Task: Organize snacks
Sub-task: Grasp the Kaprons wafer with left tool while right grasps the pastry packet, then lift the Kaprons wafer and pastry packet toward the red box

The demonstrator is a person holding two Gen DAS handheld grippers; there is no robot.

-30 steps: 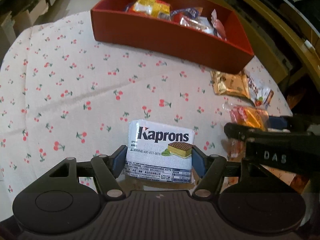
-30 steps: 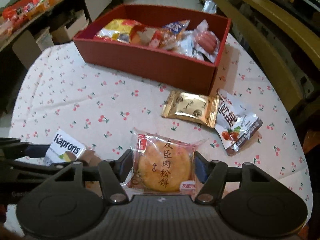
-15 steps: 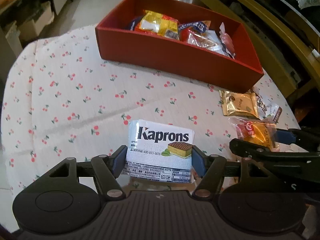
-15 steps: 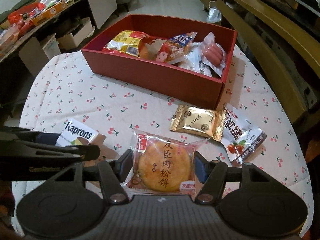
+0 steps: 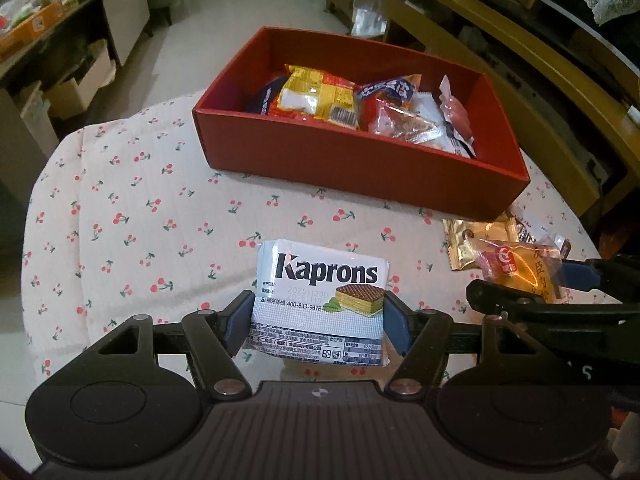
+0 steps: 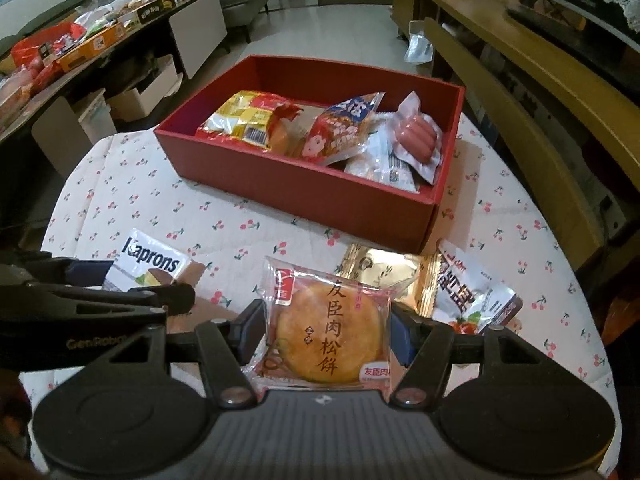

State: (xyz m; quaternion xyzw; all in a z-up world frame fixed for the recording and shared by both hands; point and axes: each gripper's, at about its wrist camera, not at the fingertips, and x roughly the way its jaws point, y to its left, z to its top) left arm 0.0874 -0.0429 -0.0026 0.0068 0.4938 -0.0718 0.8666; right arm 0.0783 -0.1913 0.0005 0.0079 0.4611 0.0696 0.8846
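Note:
My left gripper [image 5: 318, 320] is shut on a white Kaprons wafer pack [image 5: 322, 292] and holds it above the cherry-print tablecloth. My right gripper [image 6: 326, 330] is shut on a clear-wrapped round meat floss cake [image 6: 328, 332], also lifted. Each gripper shows in the other view: the right one with its cake [image 5: 520, 272] at the right, the left one with its Kaprons pack [image 6: 154, 264] at the left. A red box [image 5: 360, 168] holding several snack packs stands beyond both, and shows in the right wrist view [image 6: 304, 188] too.
A gold snack packet [image 6: 384, 276] and a white-and-red packet [image 6: 472, 296] lie on the tablecloth [image 6: 132, 188] in front of the box's right corner. A wooden bench [image 6: 520, 120] runs along the right. Shelves with clutter [image 6: 80, 48] stand at the left.
Both grippers have risen and drawn back with their packs still held, so the red box's inside shows more fully and the table looks farther below.

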